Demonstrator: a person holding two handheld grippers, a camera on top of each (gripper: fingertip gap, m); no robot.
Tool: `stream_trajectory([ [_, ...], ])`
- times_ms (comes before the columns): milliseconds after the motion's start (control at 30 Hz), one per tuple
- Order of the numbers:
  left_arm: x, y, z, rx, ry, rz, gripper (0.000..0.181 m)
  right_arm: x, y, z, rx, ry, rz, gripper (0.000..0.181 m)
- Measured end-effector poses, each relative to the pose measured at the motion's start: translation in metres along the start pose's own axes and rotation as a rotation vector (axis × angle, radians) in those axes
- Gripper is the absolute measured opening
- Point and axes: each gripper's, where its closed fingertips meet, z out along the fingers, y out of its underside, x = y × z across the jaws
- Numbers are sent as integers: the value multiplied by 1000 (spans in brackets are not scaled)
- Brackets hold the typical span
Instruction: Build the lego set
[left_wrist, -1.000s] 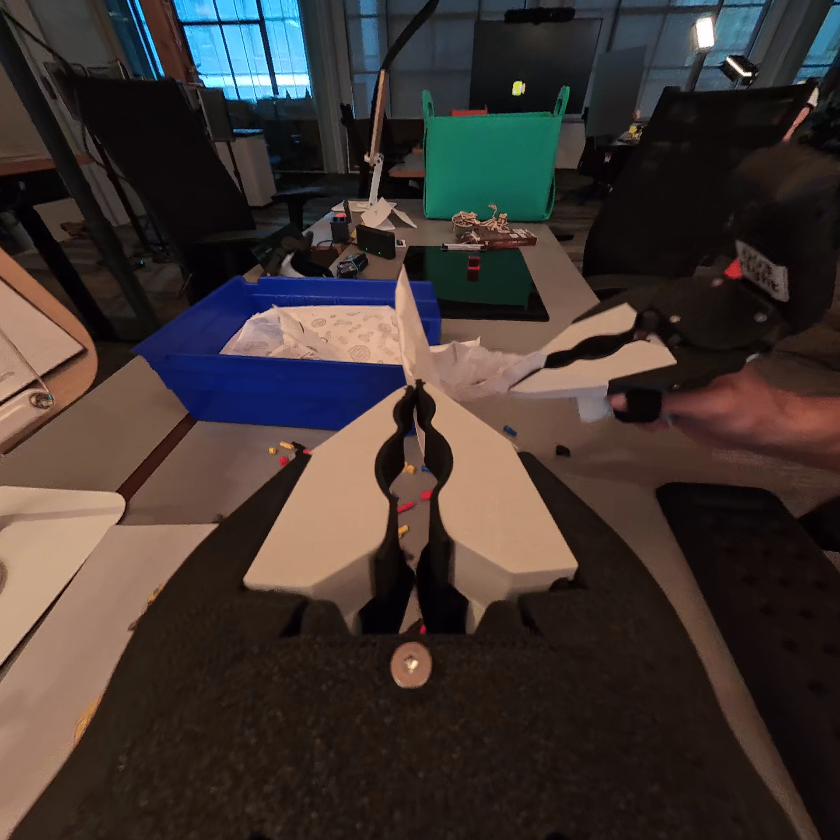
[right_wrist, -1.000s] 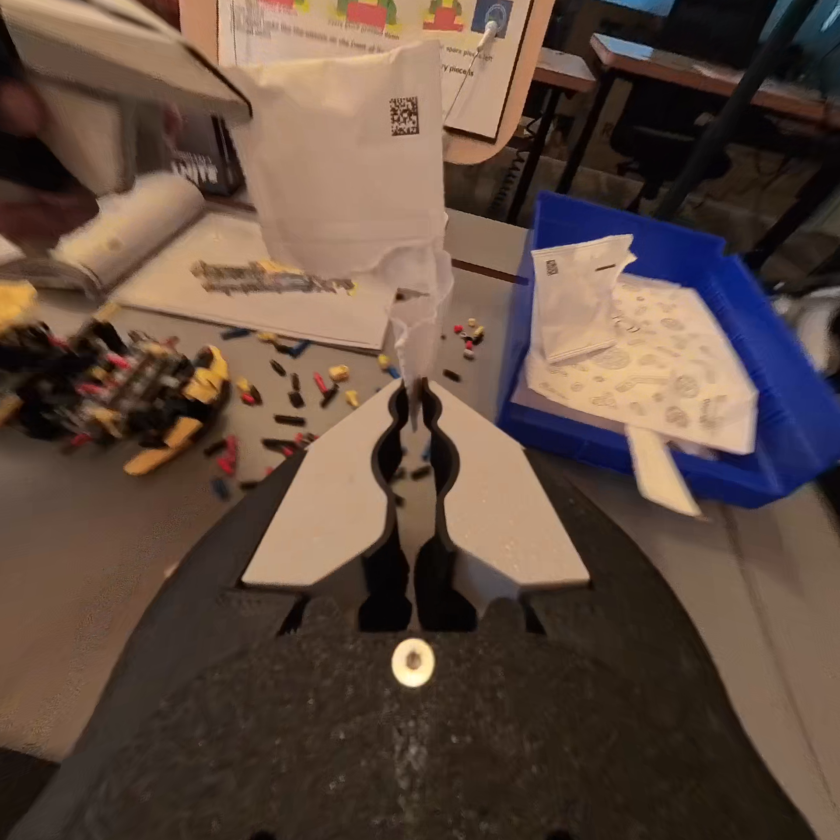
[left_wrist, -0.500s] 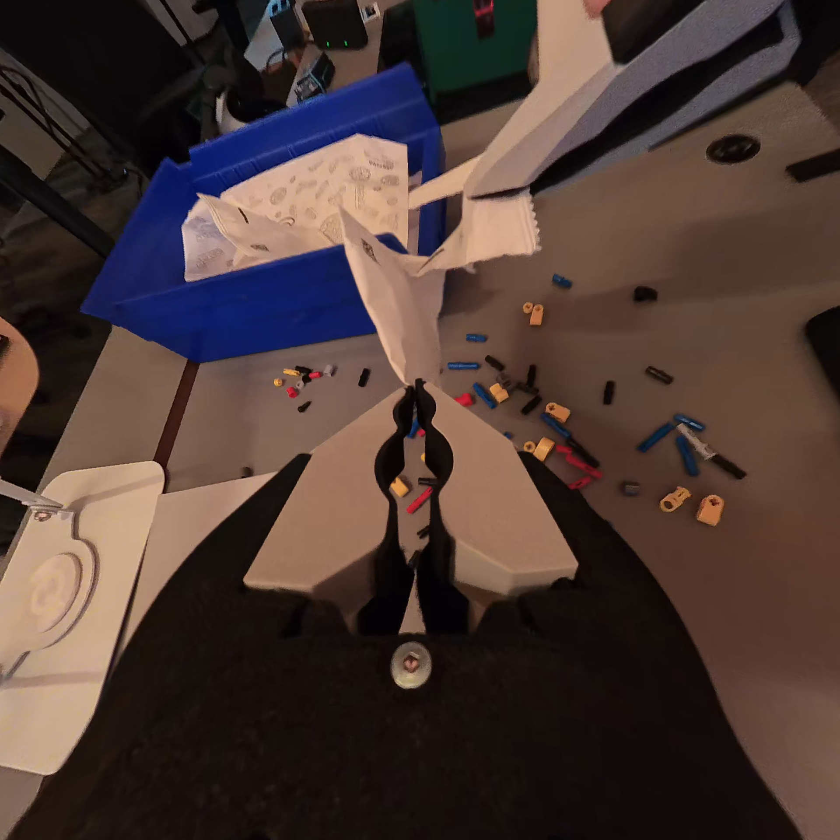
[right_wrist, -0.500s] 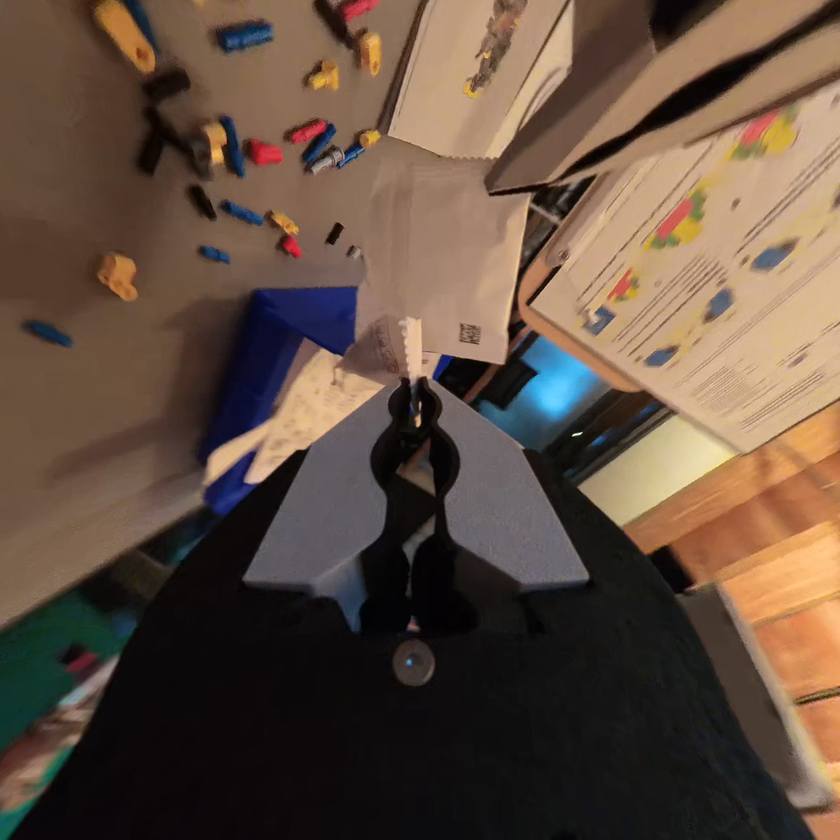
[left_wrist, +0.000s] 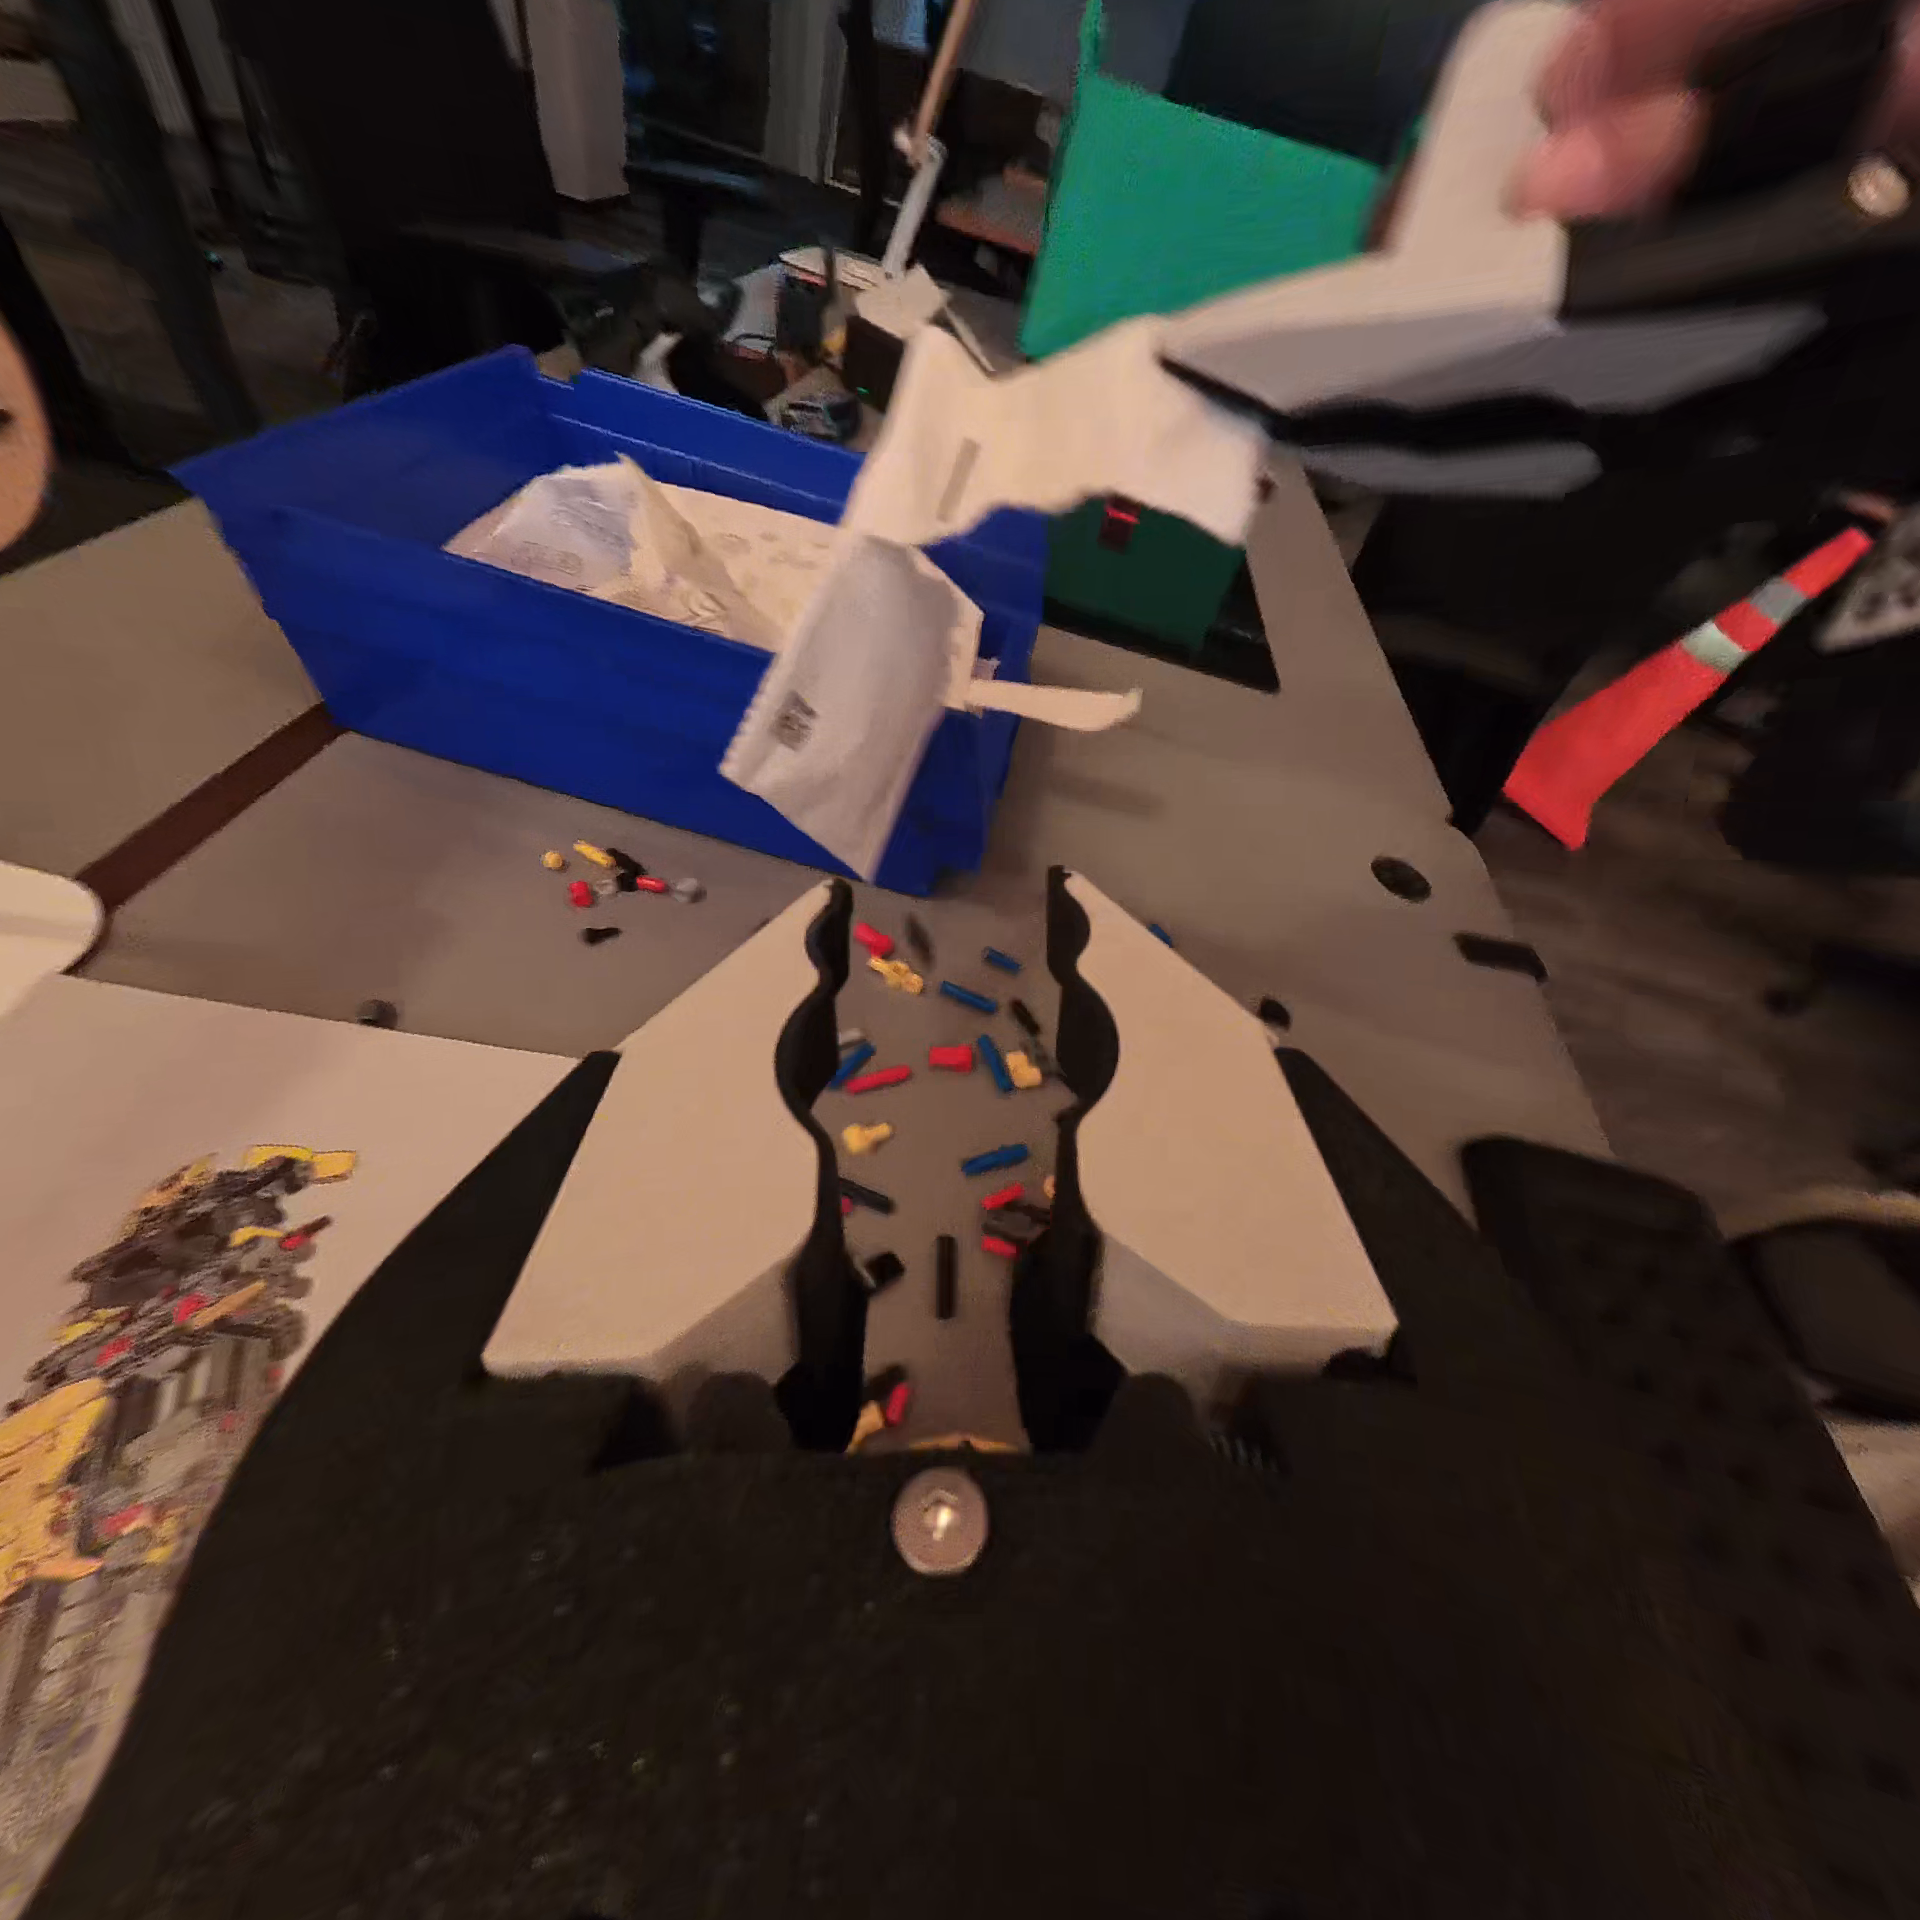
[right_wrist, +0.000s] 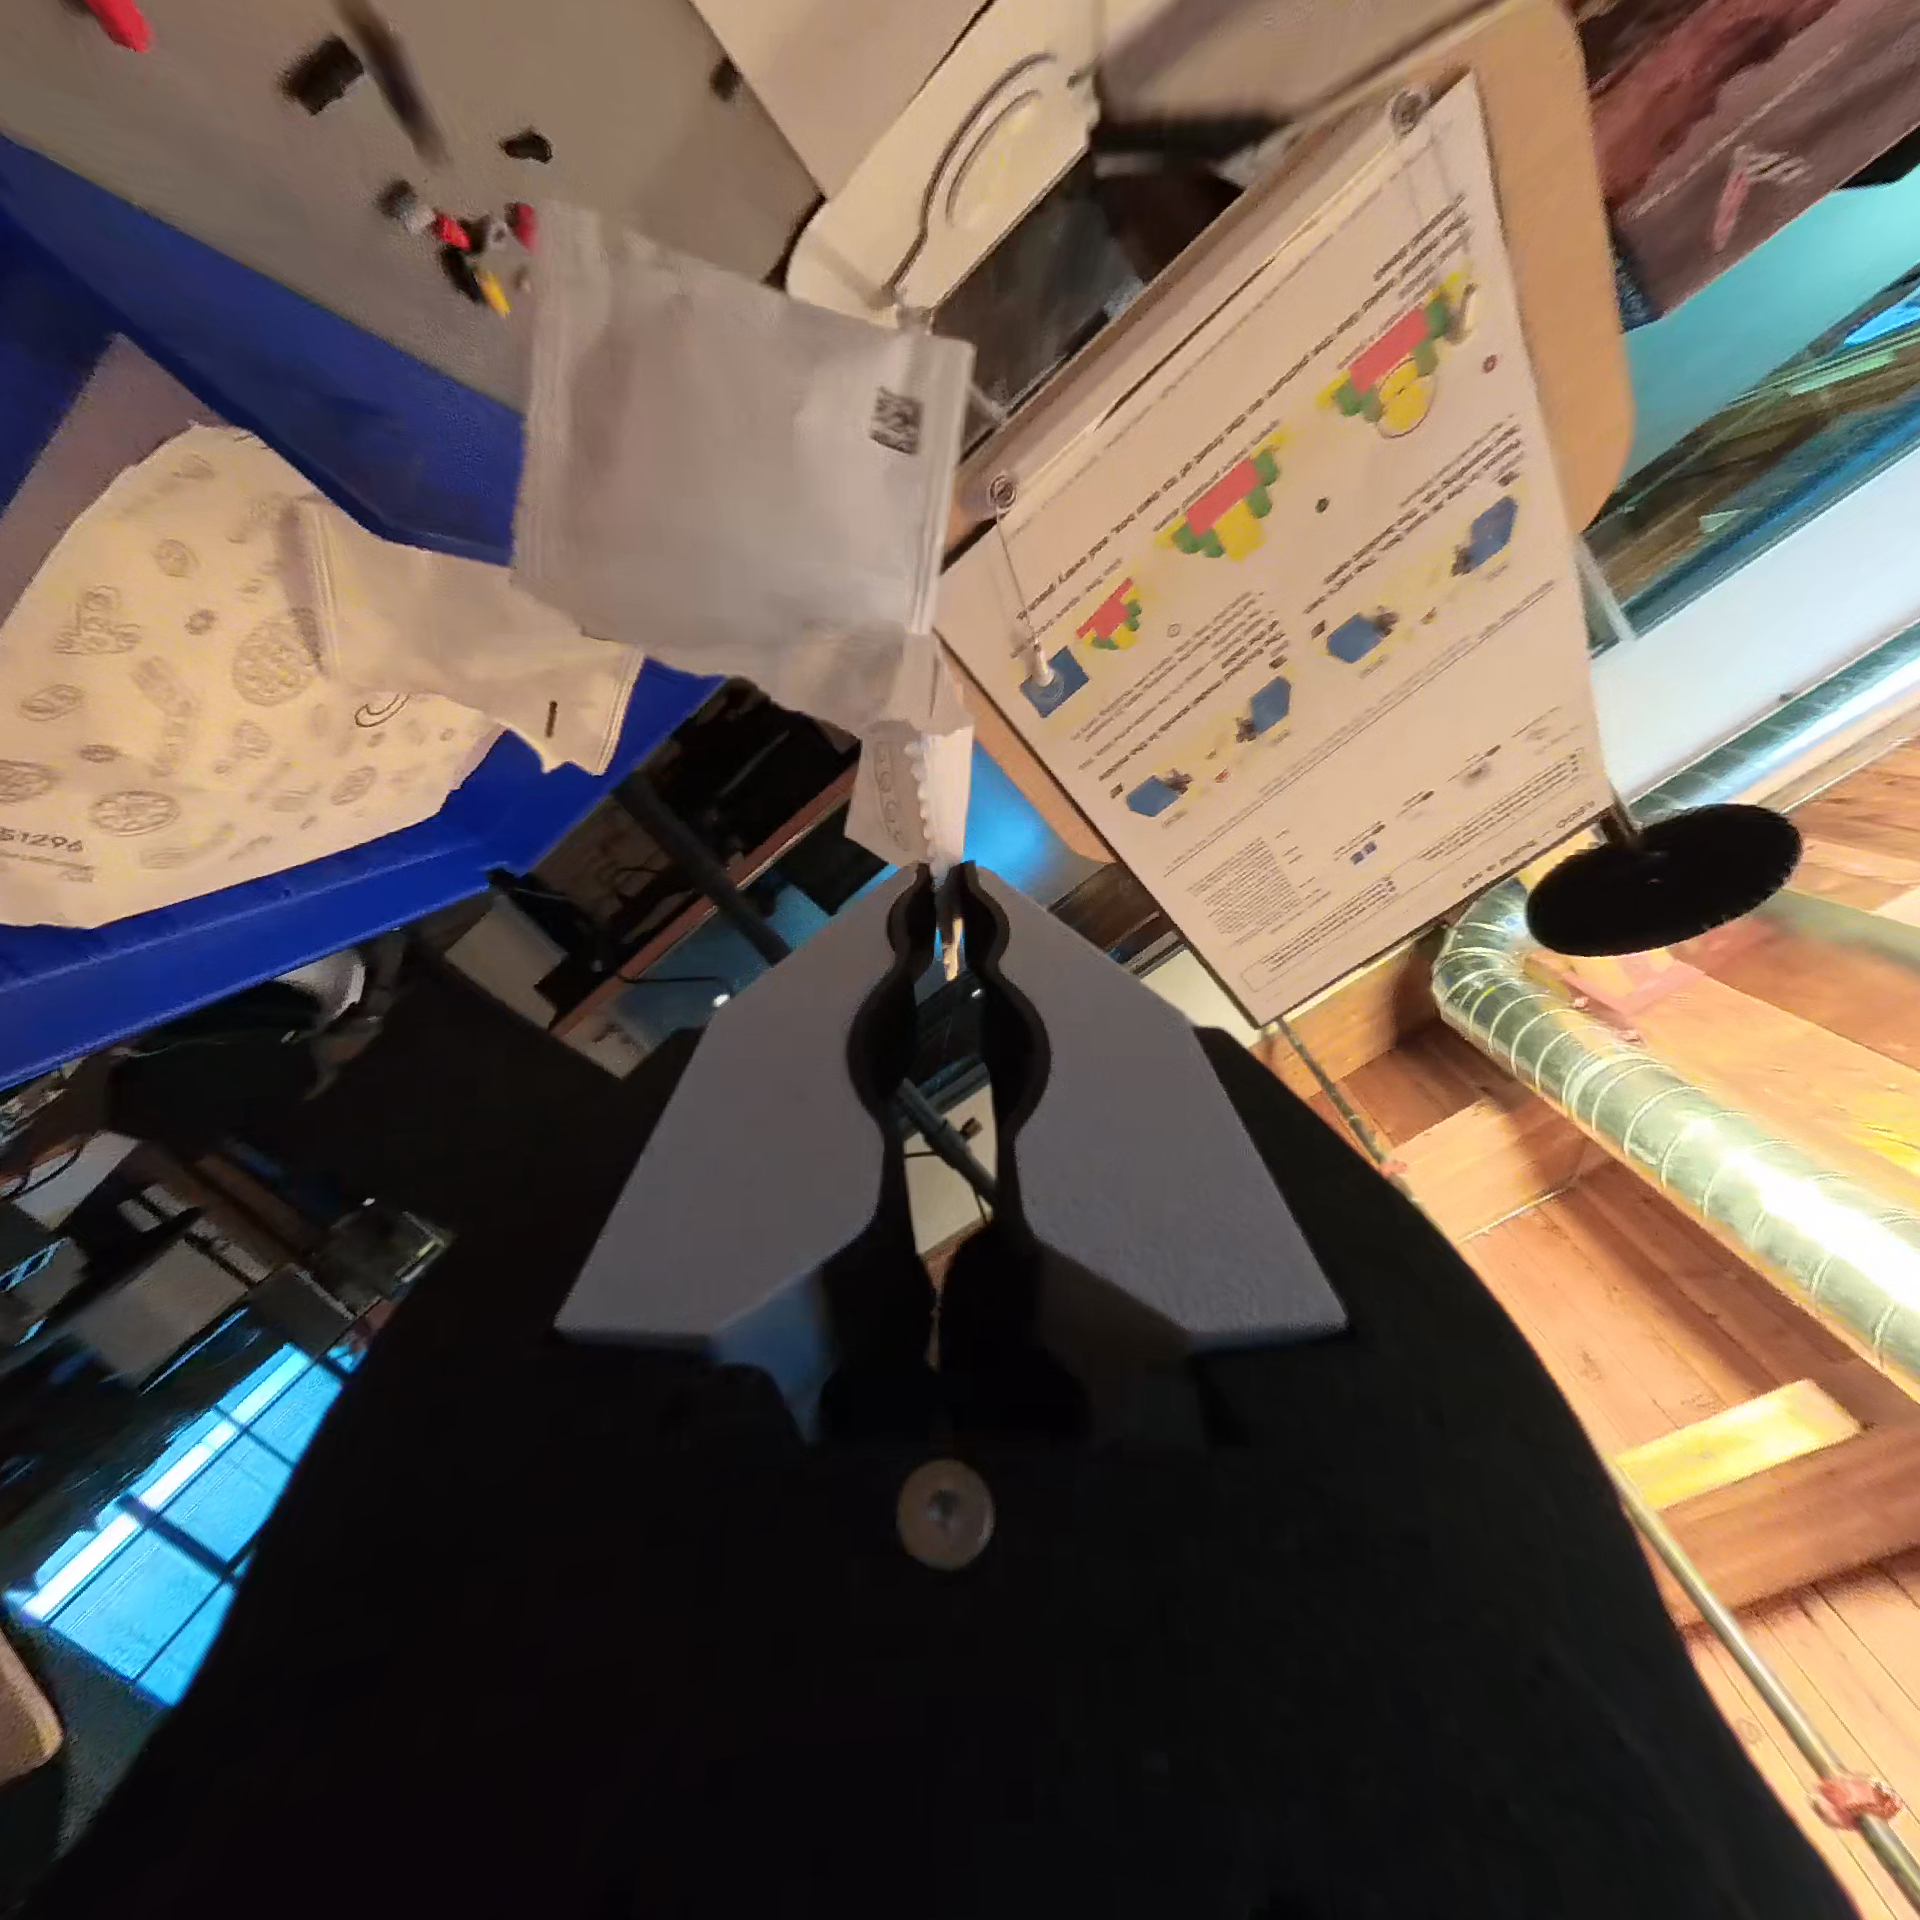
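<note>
My left gripper is open and empty above a scatter of small red, blue, yellow and black lego pieces on the grey table. My right gripper is shut on the torn edge of a white paper bag, and its view is turned upside down. In the left wrist view the bag hangs from the right gripper in the air, in front of the near right corner of the blue bin. A hand holds that gripper at the top right.
The blue bin holds printed white paper bags. An open instruction booklet lies at the left. A green bag stands at the back, an orange cone at the right. A board with a printed sheet stands behind. Tip to tip, the grippers are about 12 cm apart.
My left gripper has let go of the paper bag and opened. My right gripper has kept its hold and swung the bag up toward the blue bin.
</note>
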Motion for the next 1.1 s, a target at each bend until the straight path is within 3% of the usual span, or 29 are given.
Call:
stream_trajectory([
  [133,-35,-14,3,21,-49,-7,56,1,-8,-3,27,32,-22,2],
  [233,-21,-14,13,-16,127,-13,56,12,-13,-8,43,124,-10,2],
  [300,-13,-9,24,-62,166,29,55,20,-17,-11,60,189,5,2],
  [333,-11,-7,28,-78,177,48,48,21,-19,-12,67,207,19,2],
  [400,-3,-6,31,-93,235,53,2,19,-18,-12,71,213,57,3],
  [533,2,-3,24,-150,301,35,0,-7,-1,-3,96,88,304,3],
  [667,14,-21,5,-140,455,-126,0,-24,10,4,137,-38,589,3],
  [767,12,-31,1,-126,481,-178,0,-21,7,5,134,-41,604,3],
  [867,6,-39,-2,-98,453,-165,0,-9,-19,-8,180,50,529,3],
  [900,2,-39,-2,-107,428,-149,0,-14,-30,-12,209,4,553,4],
  [1000,-10,-29,-4,-187,327,-52,0,-38,-49,-15,221,-193,727,38],
  [1100,-6,-18,-6,-344,326,22,0,-52,-63,-24,257,-297,873,48],
])
